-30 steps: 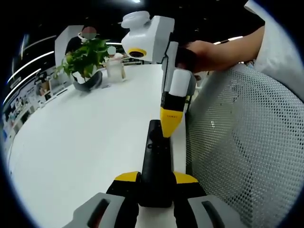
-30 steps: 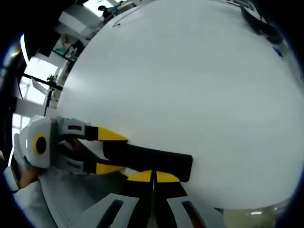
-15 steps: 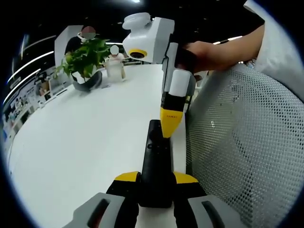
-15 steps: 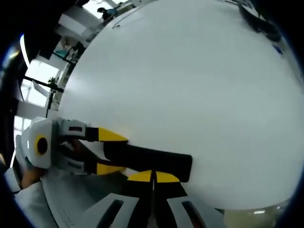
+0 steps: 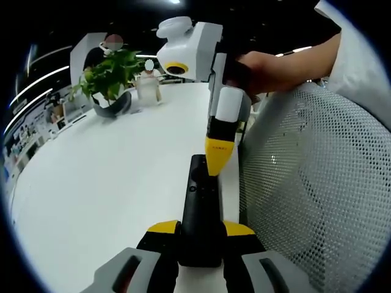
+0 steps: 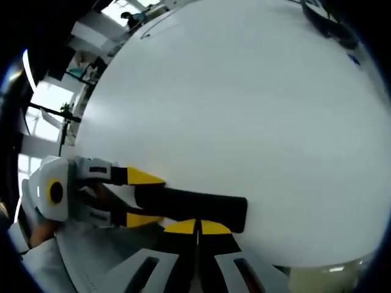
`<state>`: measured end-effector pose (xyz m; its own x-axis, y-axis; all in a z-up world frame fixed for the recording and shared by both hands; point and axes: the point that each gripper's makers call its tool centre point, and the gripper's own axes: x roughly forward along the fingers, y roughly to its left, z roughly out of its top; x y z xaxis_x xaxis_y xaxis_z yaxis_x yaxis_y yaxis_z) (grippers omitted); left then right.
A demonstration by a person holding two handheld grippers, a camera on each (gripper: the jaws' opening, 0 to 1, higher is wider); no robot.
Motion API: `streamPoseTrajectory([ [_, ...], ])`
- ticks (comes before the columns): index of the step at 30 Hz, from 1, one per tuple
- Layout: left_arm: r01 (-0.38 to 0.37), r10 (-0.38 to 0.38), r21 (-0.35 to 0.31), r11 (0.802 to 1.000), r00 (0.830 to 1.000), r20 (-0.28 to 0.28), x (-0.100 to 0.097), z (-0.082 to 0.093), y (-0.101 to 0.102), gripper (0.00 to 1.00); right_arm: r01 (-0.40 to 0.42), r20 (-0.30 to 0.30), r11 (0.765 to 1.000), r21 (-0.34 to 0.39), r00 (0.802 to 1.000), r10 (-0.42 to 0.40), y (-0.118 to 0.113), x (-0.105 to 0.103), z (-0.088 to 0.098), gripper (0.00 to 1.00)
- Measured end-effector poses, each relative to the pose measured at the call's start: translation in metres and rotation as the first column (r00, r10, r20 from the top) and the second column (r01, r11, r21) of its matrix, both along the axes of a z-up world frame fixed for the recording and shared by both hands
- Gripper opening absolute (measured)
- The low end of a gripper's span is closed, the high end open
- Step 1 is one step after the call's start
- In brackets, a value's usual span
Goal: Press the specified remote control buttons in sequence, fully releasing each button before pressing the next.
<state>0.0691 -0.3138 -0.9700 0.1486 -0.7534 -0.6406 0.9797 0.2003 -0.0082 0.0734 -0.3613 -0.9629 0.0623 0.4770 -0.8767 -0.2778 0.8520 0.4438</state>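
Your remote [image 5: 198, 210] lies on the desk [image 5: 110, 177] at its edge, beside the chair [image 5: 311, 195]; the plant [image 5: 110, 76] stands well behind the remote.

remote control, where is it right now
The black remote control lies on the white table near its edge beside the mesh chair, clamped at its near end by the left gripper, with the right gripper at its far end.

A broad white table [image 5: 110, 177] spreads across both views. At its far edge in the left gripper view stands a leafy green plant in a dark round pot [image 5: 111, 79], with a clear glass jar [image 5: 148, 88] just beside it. A white mesh chair back [image 5: 311, 189] rises alongside the table's edge.
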Motion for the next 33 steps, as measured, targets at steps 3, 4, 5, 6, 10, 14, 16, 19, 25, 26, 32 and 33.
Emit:
streamPoseTrajectory([
  [3,0.002,-0.002,0.001,1.000,1.000,0.001,-0.0002,0.0001,-0.0005,0.25,0.004,0.044,1.000,-0.003,0.999,-0.004,-0.0015,0.0049,0.0038,0.00],
  [4,0.001,-0.001,0.001,1.000,1.000,0.000,0.0000,-0.0002,-0.0005,0.25,0.008,0.049,1.000,-0.001,0.999,-0.008,-0.0020,0.0060,0.0043,0.00],
  [5,0.002,-0.002,0.002,1.000,1.000,0.001,0.0000,-0.0003,-0.0005,0.25,0.014,0.055,1.000,0.005,0.998,-0.014,-0.0022,0.0074,0.0051,0.00],
  [6,0.001,-0.001,0.001,1.000,1.000,0.001,0.0000,-0.0003,-0.0004,0.25,0.018,0.057,1.000,0.013,0.998,-0.019,-0.0016,0.0084,0.0053,0.00],
  [10,0.001,-0.001,0.001,1.000,1.000,0.001,0.0002,-0.0005,-0.0002,0.25,0.020,0.068,1.000,0.018,0.997,-0.021,-0.0004,0.0104,0.0055,0.00],
  [14,0.001,-0.001,0.001,1.000,1.000,0.000,0.0001,-0.0003,-0.0001,0.25,0.009,0.069,1.000,0.012,0.998,-0.010,0.0008,0.0095,0.0039,0.00],
  [16,0.001,-0.001,0.001,1.000,1.000,0.000,0.0000,0.0000,0.0000,0.25,-0.004,0.074,1.000,0.014,0.997,0.003,0.0031,0.0089,0.0031,0.00],
  [19,0.001,-0.001,0.001,1.000,1.000,0.000,0.0002,-0.0004,0.0001,0.25,-0.023,0.079,1.000,-0.006,0.997,0.023,0.0034,0.0082,0.0000,0.00],
  [25,0.000,0.000,0.000,1.000,1.000,0.000,0.0002,-0.0007,-0.0001,0.25,-0.058,0.106,0.997,-0.045,0.992,0.063,0.0022,0.0071,-0.0016,0.00],
  [26,0.000,0.000,0.000,1.000,1.000,0.000,0.0001,-0.0009,-0.0002,0.25,-0.059,0.107,0.997,-0.045,0.992,0.063,0.0021,0.0073,-0.0016,0.00],
  [32,-0.001,0.001,0.000,1.000,1.000,-0.001,0.0000,-0.0004,-0.0006,0.25,-0.080,0.139,0.994,-0.068,0.986,0.089,0.0023,0.0072,-0.0021,0.00],
  [33,-0.001,0.001,0.000,1.000,1.000,0.000,0.0002,-0.0005,-0.0006,0.25,-0.086,0.145,0.994,-0.073,0.985,0.096,0.0025,0.0066,-0.0019,0.00],
])
